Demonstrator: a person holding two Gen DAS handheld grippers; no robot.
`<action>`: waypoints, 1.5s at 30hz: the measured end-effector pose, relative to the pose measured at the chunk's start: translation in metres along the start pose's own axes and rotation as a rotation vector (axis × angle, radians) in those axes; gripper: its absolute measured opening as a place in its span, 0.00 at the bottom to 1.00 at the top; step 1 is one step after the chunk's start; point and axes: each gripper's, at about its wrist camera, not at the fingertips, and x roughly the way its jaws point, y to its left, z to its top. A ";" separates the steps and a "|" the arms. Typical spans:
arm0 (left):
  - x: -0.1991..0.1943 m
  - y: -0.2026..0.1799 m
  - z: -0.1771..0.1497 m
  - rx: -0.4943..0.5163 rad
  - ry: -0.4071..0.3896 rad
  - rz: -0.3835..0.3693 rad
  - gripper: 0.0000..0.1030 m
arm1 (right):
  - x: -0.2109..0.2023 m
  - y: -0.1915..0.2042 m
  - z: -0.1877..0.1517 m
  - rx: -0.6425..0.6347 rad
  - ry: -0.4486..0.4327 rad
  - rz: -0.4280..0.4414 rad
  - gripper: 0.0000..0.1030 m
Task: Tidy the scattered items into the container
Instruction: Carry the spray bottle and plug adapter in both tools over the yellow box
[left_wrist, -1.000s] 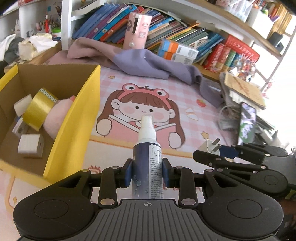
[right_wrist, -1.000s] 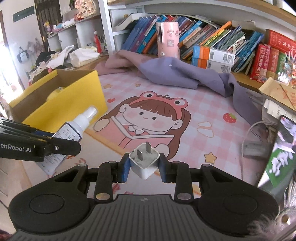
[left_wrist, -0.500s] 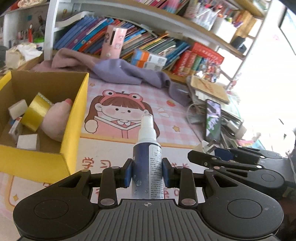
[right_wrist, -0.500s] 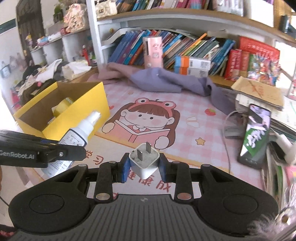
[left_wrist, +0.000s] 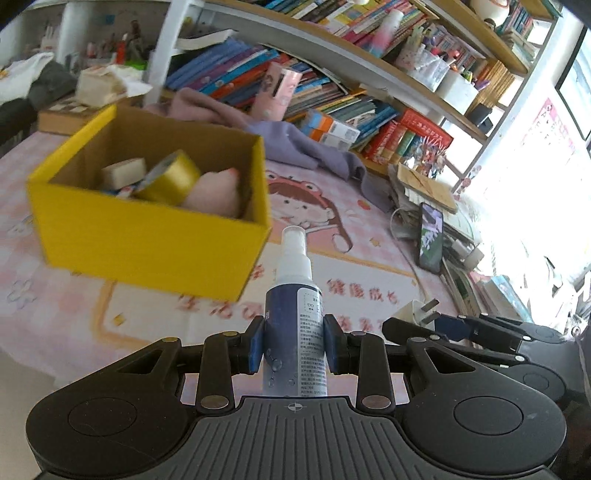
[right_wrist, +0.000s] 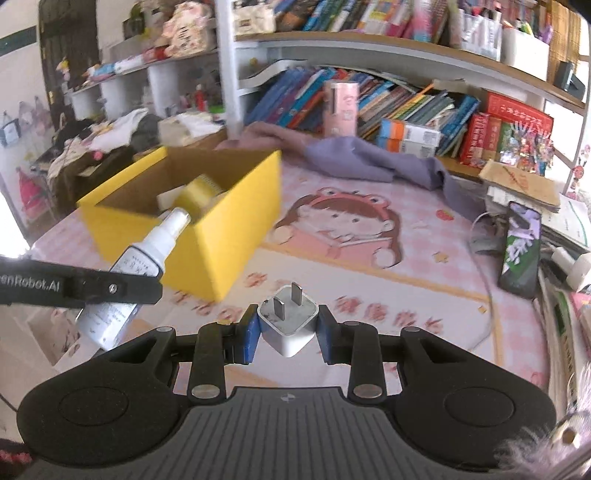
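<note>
— Where's the box from you?

— The yellow box (left_wrist: 147, 236) sits on the desk (left_wrist: 55, 306) at about ten o'clock from my left fingers (left_wrist: 293, 347), and at about eleven from my right fingers (right_wrist: 284, 328). My left hand looks the nearer one.

— What are you carrying?

— Left fingers are clamped on the spray bottle (left_wrist: 293, 325), its long axis upright, nozzle pointing away towards twelve. Right fingers are closed on the white plug adapter (right_wrist: 288, 321), prongs up.

— So what decides the drop?

— I judge each load must clear the near wall; tape and a pink toy already lie inside.
</note>
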 end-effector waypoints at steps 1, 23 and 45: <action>-0.004 0.004 -0.003 -0.001 0.003 0.000 0.30 | -0.002 0.009 -0.004 -0.002 0.003 0.003 0.29; -0.081 0.082 -0.027 -0.099 -0.081 0.050 0.30 | -0.019 0.118 -0.007 -0.096 -0.039 0.074 0.29; -0.047 0.087 0.003 -0.083 -0.063 0.054 0.30 | 0.012 0.113 0.019 -0.148 -0.034 0.104 0.29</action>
